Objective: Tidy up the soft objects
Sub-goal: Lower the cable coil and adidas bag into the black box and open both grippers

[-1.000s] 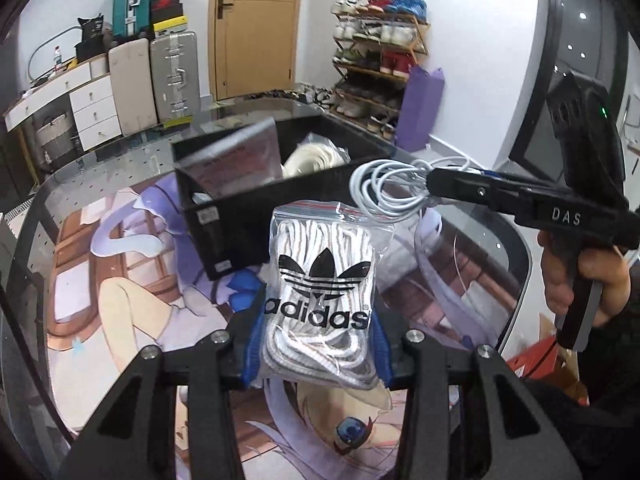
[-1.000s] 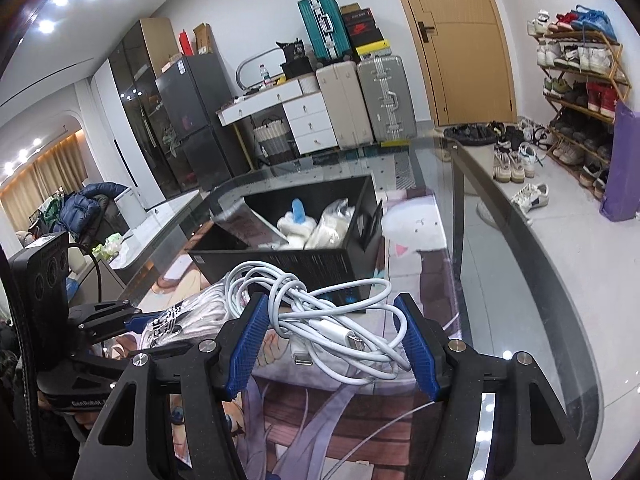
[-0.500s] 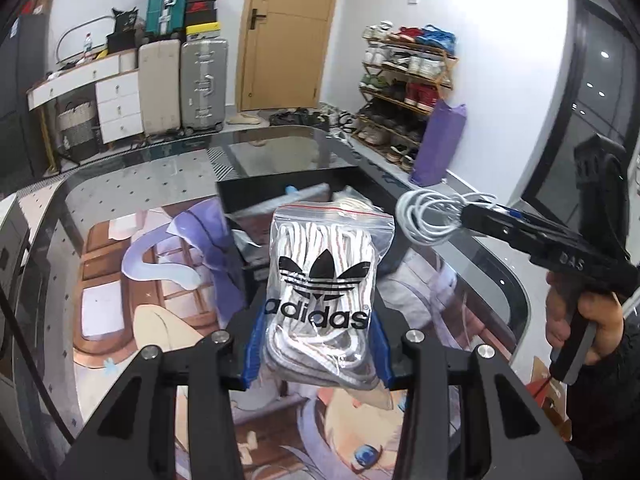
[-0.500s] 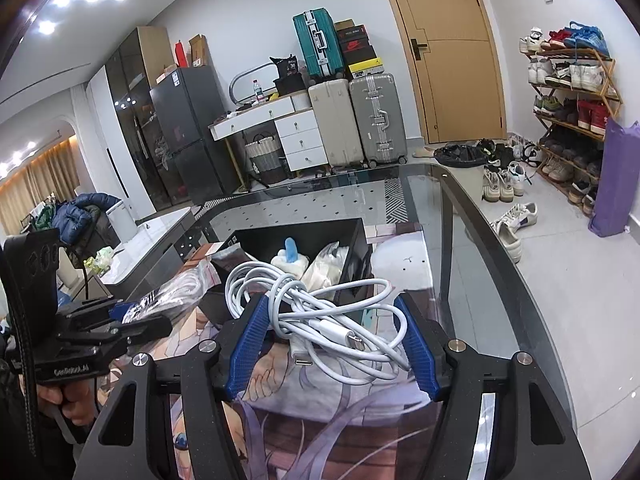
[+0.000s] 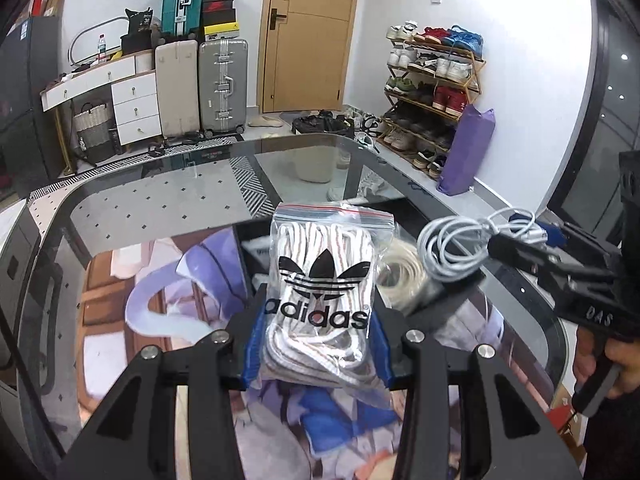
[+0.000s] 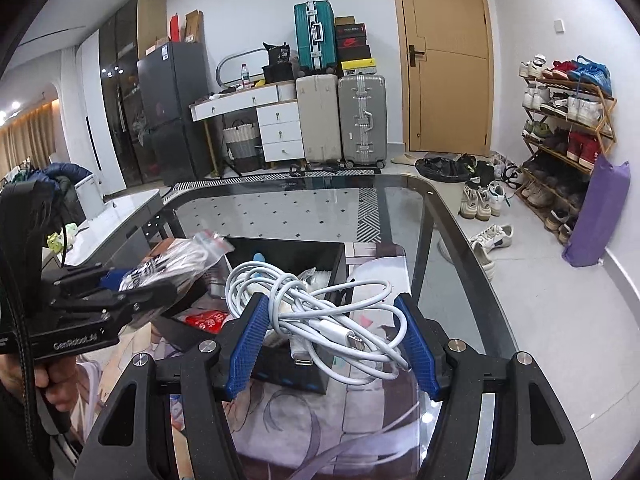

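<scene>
From the left wrist view, the left tool (image 5: pixel 318 354) is closed on a clear zip bag of laces (image 5: pixel 320 292), its blue ribbed pads pressing the crinkled plastic from both sides. The bag stands upright, sealed with a red-lined strip on top, printed with a black adidas trefoil, and stuffed with flat white woven laces with reddish stripes. It hangs above the near end of a black box (image 5: pixel 448 308) standing on the glass surface (image 5: pixel 160 208). To the right of the bag, the right tool (image 5: pixel 516 246) holds a white cable (image 5: pixel 448 252) coiled in loose loops over the box, where a cream-coloured coil (image 5: pixel 396 280) lies inside.

From the right wrist view, the right tool (image 6: pixel 332 344) is partly closed, its blue textured pads clamping the smooth, glossy white cable (image 6: pixel 320 312), a tangle of round loops with two plugs showing. The cable hangs above the black box (image 6: pixel 304 248), a rigid, open-topped rectangle holding pale soft things. Left of the box, the left tool (image 6: pixel 116 280) grips the bag of laces (image 6: pixel 168 260) over the box's left edge
</scene>
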The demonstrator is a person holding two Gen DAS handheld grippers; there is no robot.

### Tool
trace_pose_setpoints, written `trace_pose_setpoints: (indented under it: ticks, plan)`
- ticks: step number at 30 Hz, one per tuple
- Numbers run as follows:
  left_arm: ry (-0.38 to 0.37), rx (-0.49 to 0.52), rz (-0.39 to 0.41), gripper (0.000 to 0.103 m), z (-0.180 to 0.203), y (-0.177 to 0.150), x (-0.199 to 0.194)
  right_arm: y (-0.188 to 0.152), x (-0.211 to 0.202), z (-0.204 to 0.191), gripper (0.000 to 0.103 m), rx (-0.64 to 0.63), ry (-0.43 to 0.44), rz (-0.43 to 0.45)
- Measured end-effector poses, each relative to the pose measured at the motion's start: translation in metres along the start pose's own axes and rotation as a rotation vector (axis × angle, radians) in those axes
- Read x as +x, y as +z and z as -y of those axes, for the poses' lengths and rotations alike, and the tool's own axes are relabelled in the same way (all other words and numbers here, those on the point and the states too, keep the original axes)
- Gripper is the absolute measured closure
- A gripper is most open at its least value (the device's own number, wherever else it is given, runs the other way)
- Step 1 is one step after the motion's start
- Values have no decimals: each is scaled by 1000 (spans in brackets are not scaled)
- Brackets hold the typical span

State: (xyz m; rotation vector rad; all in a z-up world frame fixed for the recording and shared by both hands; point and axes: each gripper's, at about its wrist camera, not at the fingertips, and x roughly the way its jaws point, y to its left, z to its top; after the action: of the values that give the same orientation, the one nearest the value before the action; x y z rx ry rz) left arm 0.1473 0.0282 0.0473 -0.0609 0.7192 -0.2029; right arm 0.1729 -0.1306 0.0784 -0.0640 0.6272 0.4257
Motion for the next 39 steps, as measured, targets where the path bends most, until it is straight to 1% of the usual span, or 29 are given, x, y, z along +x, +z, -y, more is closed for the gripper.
trace_pose_setpoints:
  ticks: [5, 12, 16, 23, 26, 39]
  plan:
    - [-1, 5, 0, 60, 0, 12, 16, 5, 15, -4, 38, -26, 1, -17]
    - [4, 17, -17, 60, 0, 14, 31, 9, 32, -17, 38, -93, 8, -47]
    - [8, 21, -13, 60, 2, 12, 31, 12, 40, -26, 38, -141, 19, -58]
    - [41, 51, -12, 60, 6, 8, 31, 15, 63, -46, 38, -243, 53, -100]
    - [39, 50, -14, 60, 7, 7, 31, 15, 71, -52, 38, -268, 75, -116]
    - [54, 65, -7, 59, 6, 0, 30, 21, 100, -47, 38, -268, 183, -162]
